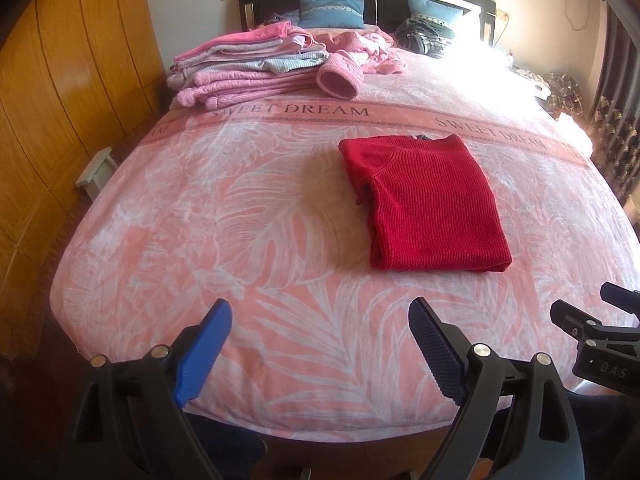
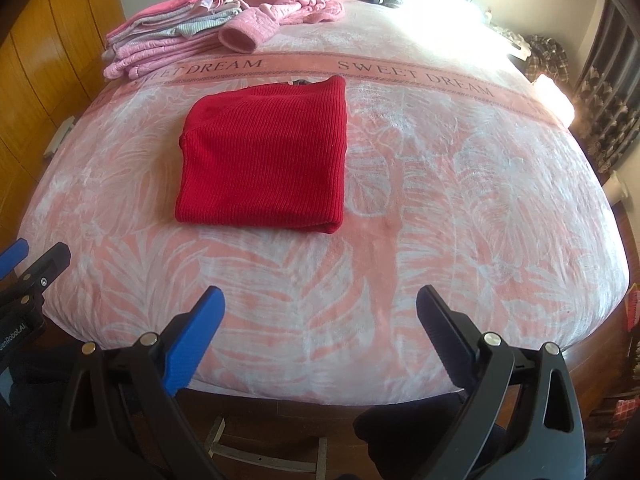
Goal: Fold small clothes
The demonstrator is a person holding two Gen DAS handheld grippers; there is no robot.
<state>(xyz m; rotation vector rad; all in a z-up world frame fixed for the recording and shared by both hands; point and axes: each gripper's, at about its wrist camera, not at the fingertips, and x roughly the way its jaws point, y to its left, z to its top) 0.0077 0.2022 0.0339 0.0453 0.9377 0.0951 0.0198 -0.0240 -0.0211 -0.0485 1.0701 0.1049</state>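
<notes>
A red knitted sweater point(image 1: 424, 204) point(image 2: 268, 156) lies folded into a flat rectangle in the middle of the bed. My left gripper point(image 1: 320, 316) is open over the foot of the bed, well short of the sweater, holding nothing. My right gripper point(image 2: 320, 308) is open too, equally far back, and it also shows at the right edge of the left wrist view point(image 1: 592, 320). A stack of folded pink and grey clothes point(image 1: 240, 68) point(image 2: 168, 36) sits at the far left of the bed. A loose pink garment point(image 1: 360, 56) point(image 2: 296, 4) lies crumpled beside the stack.
The bed wears a pink leaf-print blanket point(image 1: 240, 208) point(image 2: 440, 184) reading SWEET DREAM. Blue pillows point(image 1: 332, 12) and dark clothes point(image 1: 424, 36) lie by the headboard. A wooden wardrobe point(image 1: 60, 100) stands on the left. Plaid cloth point(image 2: 548, 60) sits at the right.
</notes>
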